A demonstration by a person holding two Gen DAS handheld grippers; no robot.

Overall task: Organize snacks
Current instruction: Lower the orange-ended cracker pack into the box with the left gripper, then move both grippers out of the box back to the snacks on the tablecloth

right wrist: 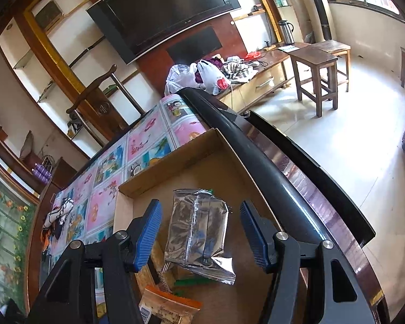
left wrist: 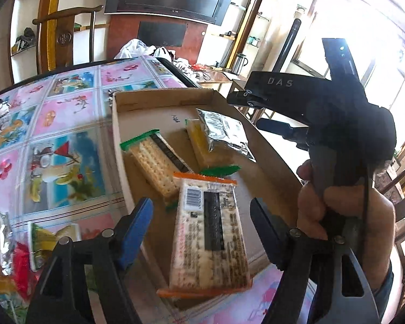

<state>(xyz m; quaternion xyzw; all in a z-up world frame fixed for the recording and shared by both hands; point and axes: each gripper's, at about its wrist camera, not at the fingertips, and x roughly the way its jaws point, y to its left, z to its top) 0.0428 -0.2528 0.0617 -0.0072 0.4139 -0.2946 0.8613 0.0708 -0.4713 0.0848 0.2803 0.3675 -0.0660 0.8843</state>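
A shallow cardboard box point(left wrist: 262, 145) lies on the desk point(left wrist: 67, 124), which is covered with a cloth of pink and blue flower pictures. Inside the box there are four snack packs. An orange-edged cracker pack point(left wrist: 209, 236) lies nearest, with its barcode side up, and its near end reaches over the front rim of the box. Behind it, a green-edged cracker pack point(left wrist: 155, 162) lies flat on the box floor, and its near end touches the orange-edged one. Further right, a yellow pack point(left wrist: 198, 141) lies partly under a silver pouch point(left wrist: 225, 135), close to the right wall of the box. The left gripper point(left wrist: 201, 216) is open: its two fingers stand on either side of the orange-edged pack, and the pads do not press on it. The right gripper point(right wrist: 199, 228) is also open, with the silver pouch between its blue pads but with clear gaps on both sides; in the left wrist view a hand point(left wrist: 345, 216) holds this tool beside the box. Outside the box, at the left on the cloth, more packs point(left wrist: 44, 239) lie near the desk edge, among them a yellow-green one and a silver one.
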